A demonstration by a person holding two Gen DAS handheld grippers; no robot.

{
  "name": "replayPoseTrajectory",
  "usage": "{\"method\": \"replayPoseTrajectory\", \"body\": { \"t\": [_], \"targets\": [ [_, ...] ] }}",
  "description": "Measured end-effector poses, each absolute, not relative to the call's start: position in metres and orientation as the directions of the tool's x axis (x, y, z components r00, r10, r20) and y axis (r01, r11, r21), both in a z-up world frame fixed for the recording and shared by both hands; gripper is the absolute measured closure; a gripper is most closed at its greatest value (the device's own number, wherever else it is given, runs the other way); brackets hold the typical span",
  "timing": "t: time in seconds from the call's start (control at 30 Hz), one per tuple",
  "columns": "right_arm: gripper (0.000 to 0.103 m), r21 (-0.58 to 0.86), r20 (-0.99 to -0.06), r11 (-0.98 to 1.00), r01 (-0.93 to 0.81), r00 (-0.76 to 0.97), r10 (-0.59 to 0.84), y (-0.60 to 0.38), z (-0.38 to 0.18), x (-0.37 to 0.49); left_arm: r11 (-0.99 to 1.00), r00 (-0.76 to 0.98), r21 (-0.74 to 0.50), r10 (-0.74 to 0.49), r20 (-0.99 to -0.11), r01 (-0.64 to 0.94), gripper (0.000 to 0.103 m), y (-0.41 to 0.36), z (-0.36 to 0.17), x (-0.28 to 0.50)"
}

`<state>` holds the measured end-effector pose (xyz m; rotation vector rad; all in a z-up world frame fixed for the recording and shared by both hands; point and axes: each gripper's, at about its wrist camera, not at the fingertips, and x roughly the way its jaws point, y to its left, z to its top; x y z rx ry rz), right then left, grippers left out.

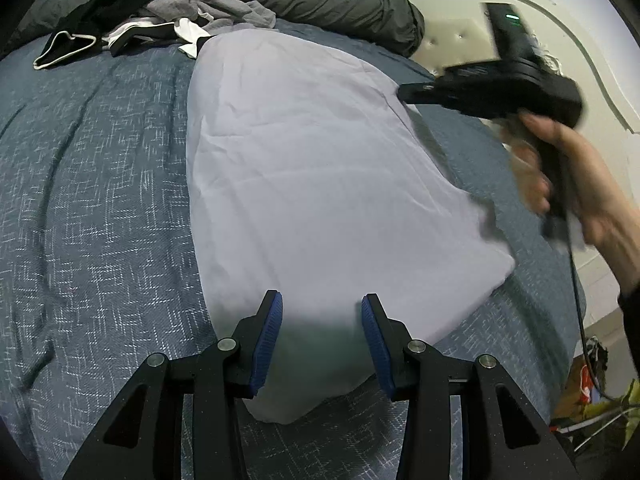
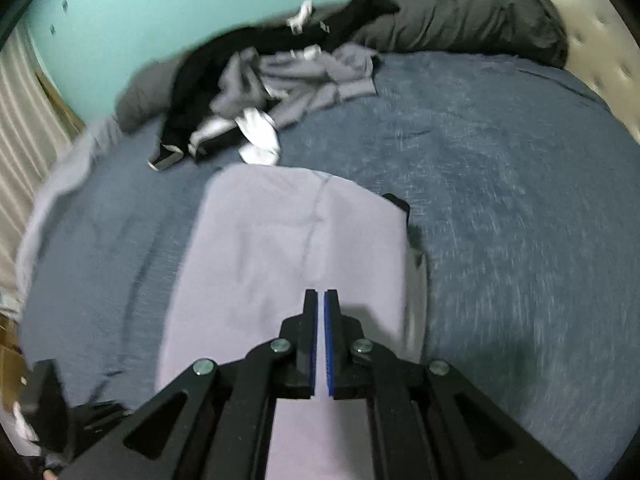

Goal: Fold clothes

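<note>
So the pale lavender garment (image 1: pixel 320 184) is lying flat in the middle of the blue bedspread (image 1: pixel 100 200), already narrowed into a long panel with its near end right under the left gripper (image 1: pixel 322 340), whose jaws are spread wide with nothing in them. The right gripper (image 2: pixel 323 340) hangs above the cloth with its jaws pressed almost together, and I can't spot any fabric pinched between them (that view is pretty blurry, so don't hold me to it). My read is the next bit is the end-to-end fold, so I'd get both claws on the near corners, pinching all the layers at once, not just the top one, then lift low and carry the edge straight toward the far end so the sides stay lined up. Stop short of the unfolded clothes pile (image 1: pixel 168 4) at the back, or it'll snag a sleeve.
</note>
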<state>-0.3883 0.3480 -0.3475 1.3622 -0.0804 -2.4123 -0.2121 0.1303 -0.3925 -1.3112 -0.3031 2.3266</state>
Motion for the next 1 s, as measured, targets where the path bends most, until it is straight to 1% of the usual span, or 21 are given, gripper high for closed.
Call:
{"method": "replayPoseTrajectory", "body": {
  "t": [0.17, 0.27, 0.37, 0.43, 0.5, 0.67, 0.8, 0.93, 1.0],
  "targets": [
    [0.101, 0.174, -0.877, -0.953, 0.248, -0.402, -0.265, 0.342, -0.379, -0.430, -0.870, -0.453, -0.405, 0.492, -0.744, -0.280, 0.058, 0.130, -0.394, -0.212],
    [0.103, 0.159, -0.913, -0.961, 0.225, -0.337, -0.230, 0.342, -0.406, -0.448, -0.870, -0.451, -0.406, 0.493, -0.744, -0.280, 0.058, 0.131, -0.395, -0.214],
    [0.103, 0.150, -0.931, -0.964, 0.218, -0.298, -0.212, 0.342, -0.427, -0.453, -0.872, -0.448, -0.399, 0.488, -0.749, -0.283, 0.058, 0.134, -0.395, -0.216],
    [0.103, 0.145, -0.933, -0.966, 0.215, -0.296, -0.205, 0.342, -0.429, -0.454, -0.872, -0.446, -0.401, 0.489, -0.750, -0.280, 0.058, 0.134, -0.395, -0.217],
    [0.103, 0.138, -0.933, -0.967, 0.216, -0.300, -0.200, 0.343, -0.424, -0.452, -0.871, -0.443, -0.406, 0.491, -0.750, -0.278, 0.058, 0.128, -0.397, -0.215],
    [0.103, 0.101, -0.896, -0.970, 0.222, -0.404, -0.185, 0.355, -0.378, -0.425, -0.870, -0.444, -0.408, 0.492, -0.749, -0.276, 0.058, 0.123, -0.395, -0.214],
    [0.103, 0.133, -0.861, -0.957, 0.257, -0.449, -0.241, 0.363, -0.344, -0.387, -0.879, -0.442, -0.389, 0.475, -0.761, -0.275, 0.058, 0.126, -0.394, -0.215],
    [0.103, 0.187, -0.849, -0.933, 0.308, -0.427, -0.311, 0.368, -0.328, -0.346, -0.892, -0.434, -0.363, 0.448, -0.782, -0.268, 0.058, 0.130, -0.392, -0.217],
    [0.103, 0.213, -0.848, -0.923, 0.322, -0.408, -0.338, 0.369, -0.329, -0.333, -0.896, -0.432, -0.356, 0.440, -0.787, -0.265, 0.058, 0.131, -0.392, -0.218]
  ]
}}
